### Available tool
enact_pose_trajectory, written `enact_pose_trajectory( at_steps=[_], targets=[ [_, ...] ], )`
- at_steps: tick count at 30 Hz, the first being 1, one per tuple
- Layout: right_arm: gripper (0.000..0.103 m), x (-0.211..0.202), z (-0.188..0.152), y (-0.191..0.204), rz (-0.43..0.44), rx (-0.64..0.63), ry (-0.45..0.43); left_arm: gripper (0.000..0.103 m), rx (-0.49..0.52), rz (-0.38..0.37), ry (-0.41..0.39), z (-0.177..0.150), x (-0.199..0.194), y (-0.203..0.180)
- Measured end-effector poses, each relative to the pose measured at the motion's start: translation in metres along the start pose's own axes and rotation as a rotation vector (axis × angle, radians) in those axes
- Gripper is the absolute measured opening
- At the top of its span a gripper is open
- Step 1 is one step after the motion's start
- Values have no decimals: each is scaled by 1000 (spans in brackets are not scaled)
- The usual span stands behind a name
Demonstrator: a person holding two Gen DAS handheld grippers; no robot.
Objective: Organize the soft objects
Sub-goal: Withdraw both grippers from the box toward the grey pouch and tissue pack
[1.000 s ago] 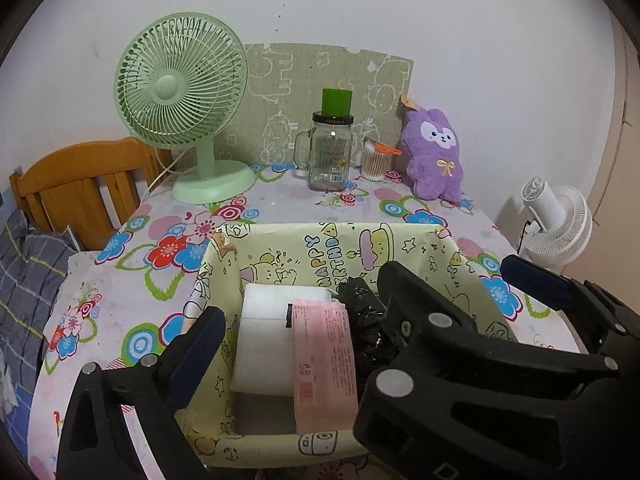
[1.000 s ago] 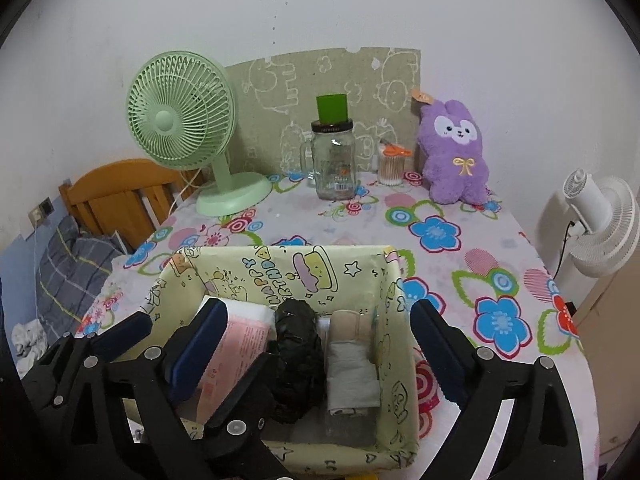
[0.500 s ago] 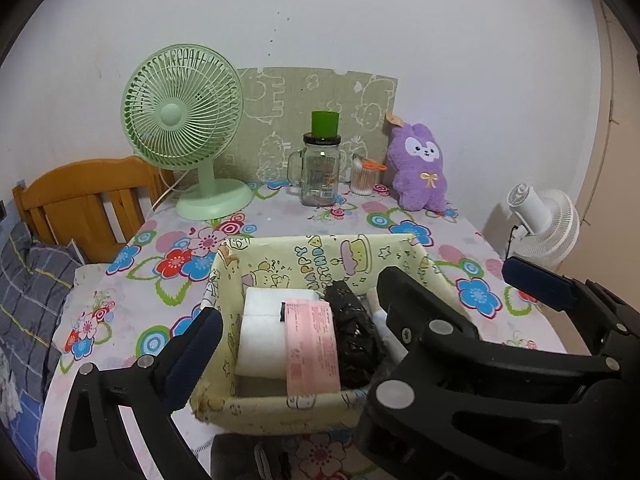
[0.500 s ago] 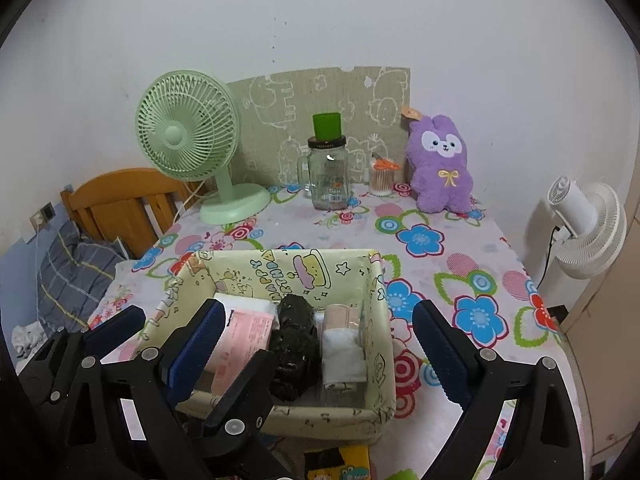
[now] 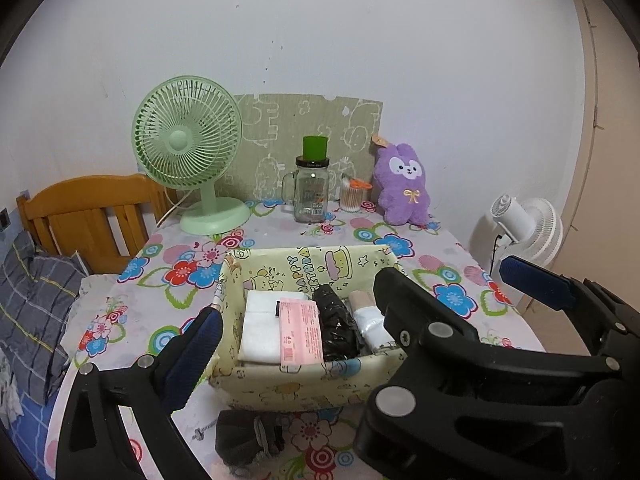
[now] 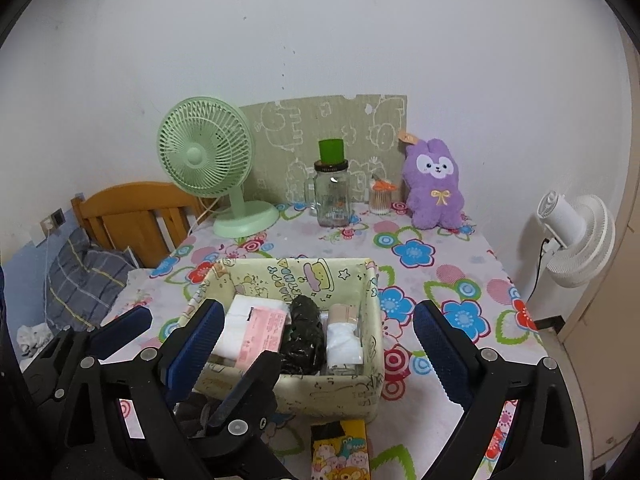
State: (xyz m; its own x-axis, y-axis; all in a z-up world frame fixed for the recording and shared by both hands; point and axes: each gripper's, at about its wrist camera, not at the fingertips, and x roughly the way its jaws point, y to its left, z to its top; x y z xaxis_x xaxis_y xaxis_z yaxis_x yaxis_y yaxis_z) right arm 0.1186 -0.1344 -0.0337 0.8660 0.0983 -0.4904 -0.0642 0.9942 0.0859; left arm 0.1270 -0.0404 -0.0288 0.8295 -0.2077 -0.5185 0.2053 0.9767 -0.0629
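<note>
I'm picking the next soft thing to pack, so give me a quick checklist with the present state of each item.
1. Left claw open and empty: ok.
2. Right claw open and empty: ok.
3. Dark bundle lies loose on the table in front of the box: ok.
4. Cartoon packet lies loose in front of the box: ok.
5. Free space left in box: cannot tell.

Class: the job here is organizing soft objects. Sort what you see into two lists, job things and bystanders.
Job things:
fabric storage box
white pack
pink pack
black bundle
dark pouch
cartoon pack

Bystanders:
green fan
glass jar
purple plush rabbit
white fan
</note>
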Motion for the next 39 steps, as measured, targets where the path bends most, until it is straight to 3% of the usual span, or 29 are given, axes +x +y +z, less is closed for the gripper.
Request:
enact_pose_trajectory(
  at_steps=[22,39],
  targets=[
    [101,-44,-34,9,-42,-2,-28,102,22,-3,-35,-33,-39,-5],
    [101,-25,-70,4,-38,25,-12,102,4,-4,29,-69,-18,-4]
  ],
)
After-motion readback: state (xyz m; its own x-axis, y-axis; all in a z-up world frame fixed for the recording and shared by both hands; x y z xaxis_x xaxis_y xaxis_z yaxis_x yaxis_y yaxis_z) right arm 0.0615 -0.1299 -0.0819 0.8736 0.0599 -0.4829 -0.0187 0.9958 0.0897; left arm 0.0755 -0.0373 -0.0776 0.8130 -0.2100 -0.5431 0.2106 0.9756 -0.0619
